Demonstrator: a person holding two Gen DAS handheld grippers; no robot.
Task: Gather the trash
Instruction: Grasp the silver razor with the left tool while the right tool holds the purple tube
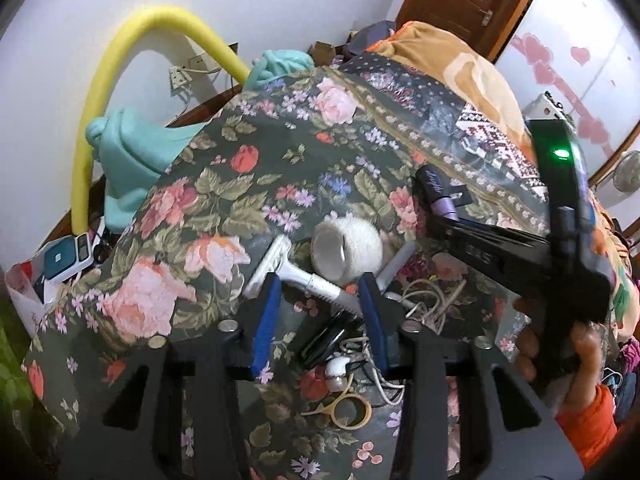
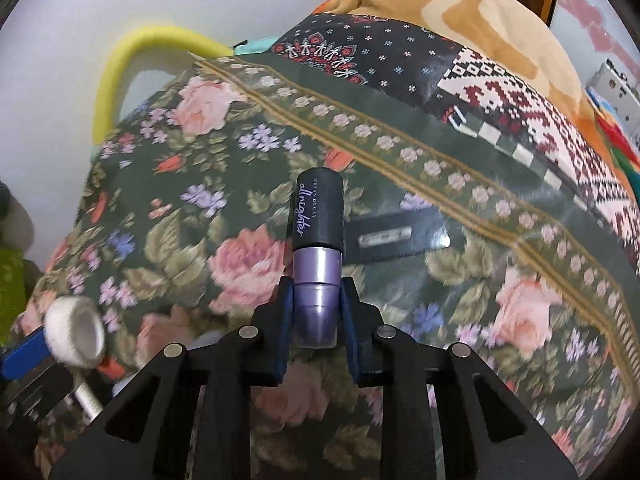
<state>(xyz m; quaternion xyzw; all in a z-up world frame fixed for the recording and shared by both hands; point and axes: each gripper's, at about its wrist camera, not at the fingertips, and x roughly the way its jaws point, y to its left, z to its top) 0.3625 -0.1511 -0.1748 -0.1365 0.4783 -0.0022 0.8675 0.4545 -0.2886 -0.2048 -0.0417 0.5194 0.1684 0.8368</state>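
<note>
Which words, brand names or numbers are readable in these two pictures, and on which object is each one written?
"URBAN DECAY" in small capitals: on the dark cap of the purple cosmetic tube held in the right gripper.
"allnighter" in script: on the same cap, along its length.
Embossed marks on the right gripper's black body, seen from the left wrist: too blurred to read.
Pale strip on the flat black item behind the tube: nothing readable.
</note>
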